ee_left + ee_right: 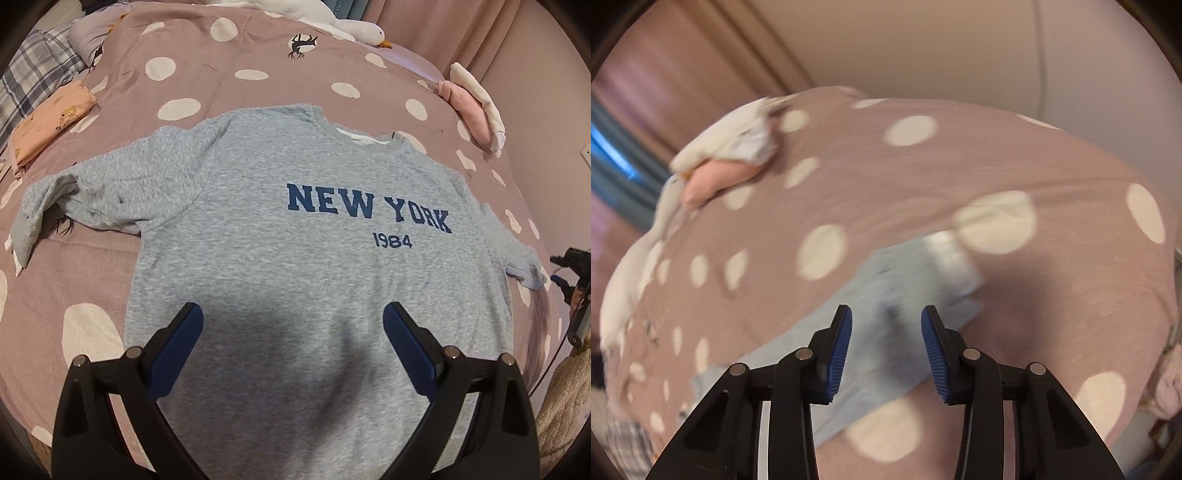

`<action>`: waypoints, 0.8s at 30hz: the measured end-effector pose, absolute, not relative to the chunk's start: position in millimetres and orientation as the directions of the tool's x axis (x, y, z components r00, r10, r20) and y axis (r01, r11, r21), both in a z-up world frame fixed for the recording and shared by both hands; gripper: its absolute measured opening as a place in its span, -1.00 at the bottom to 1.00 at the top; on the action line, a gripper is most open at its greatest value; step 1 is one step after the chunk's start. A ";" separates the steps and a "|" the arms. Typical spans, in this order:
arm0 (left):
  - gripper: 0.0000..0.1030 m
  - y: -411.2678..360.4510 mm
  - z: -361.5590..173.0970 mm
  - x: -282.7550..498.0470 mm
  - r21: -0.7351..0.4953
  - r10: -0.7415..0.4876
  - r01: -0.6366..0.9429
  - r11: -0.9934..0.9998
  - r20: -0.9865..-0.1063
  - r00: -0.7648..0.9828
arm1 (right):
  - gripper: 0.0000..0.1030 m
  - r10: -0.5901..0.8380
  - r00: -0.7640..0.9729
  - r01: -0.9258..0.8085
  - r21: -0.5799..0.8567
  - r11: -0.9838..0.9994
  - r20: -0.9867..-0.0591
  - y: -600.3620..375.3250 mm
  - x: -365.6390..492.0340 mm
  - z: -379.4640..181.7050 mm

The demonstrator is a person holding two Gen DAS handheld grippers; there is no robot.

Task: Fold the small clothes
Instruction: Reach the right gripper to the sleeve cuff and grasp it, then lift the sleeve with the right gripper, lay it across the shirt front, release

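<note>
sweatshirt (280,236) flat between spread claw (293,314) fingers

A grey "NEW YORK 1984" sweatshirt (295,236) lies spread flat, front up, both sleeves out sideways.

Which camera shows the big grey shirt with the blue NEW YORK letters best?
The left wrist camera. There the grey cotton sweatshirt with blue NEW YORK 1984 lettering lies spread flat and sharp on the dotted mauve bedspread, collar to body. The right wrist camera shows only a blurry sleeve and no letters.
</note>
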State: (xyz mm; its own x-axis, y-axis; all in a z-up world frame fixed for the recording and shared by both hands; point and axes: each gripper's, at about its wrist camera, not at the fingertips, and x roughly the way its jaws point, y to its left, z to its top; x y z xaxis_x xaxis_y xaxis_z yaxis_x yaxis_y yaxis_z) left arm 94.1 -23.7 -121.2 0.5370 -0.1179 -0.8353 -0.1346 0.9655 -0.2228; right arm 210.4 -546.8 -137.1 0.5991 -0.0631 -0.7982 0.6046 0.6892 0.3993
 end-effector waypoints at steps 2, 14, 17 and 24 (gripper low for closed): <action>0.90 -24.0 -121.6 95.4 -0.220 -0.114 -0.139 0.966 -0.838 0.534 | -0.19 -0.077 0.581 0.638 0.395 0.662 -0.810 -559.3 208.9 -146.3; 0.90 -23.3 -120.6 96.4 -0.222 -0.103 -0.163 0.961 -0.839 0.534 | -0.40 0.013 0.592 0.646 0.484 0.590 -0.806 -571.8 215.0 -180.5; 0.90 -22.4 -119.8 96.7 -0.223 -0.102 -0.166 0.961 -0.838 0.536 | -0.61 0.003 0.585 0.637 0.462 0.616 -0.811 -566.1 221.8 -179.0; 0.90 -16.4 -115.7 95.0 -0.228 -0.099 -0.172 0.958 -0.830 0.549 | -0.77 -0.129 0.599 0.652 0.388 0.652 -0.790 -572.2 216.1 -160.3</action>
State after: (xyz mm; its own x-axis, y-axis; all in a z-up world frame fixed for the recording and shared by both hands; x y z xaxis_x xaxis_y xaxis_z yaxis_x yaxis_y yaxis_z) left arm 95.0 -16.4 -115.7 0.5488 -0.0994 -0.8300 -0.1717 0.9584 -0.2282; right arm 216.1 -572.2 -160.3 0.5990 -0.1291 -0.7903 0.6518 0.6519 0.3876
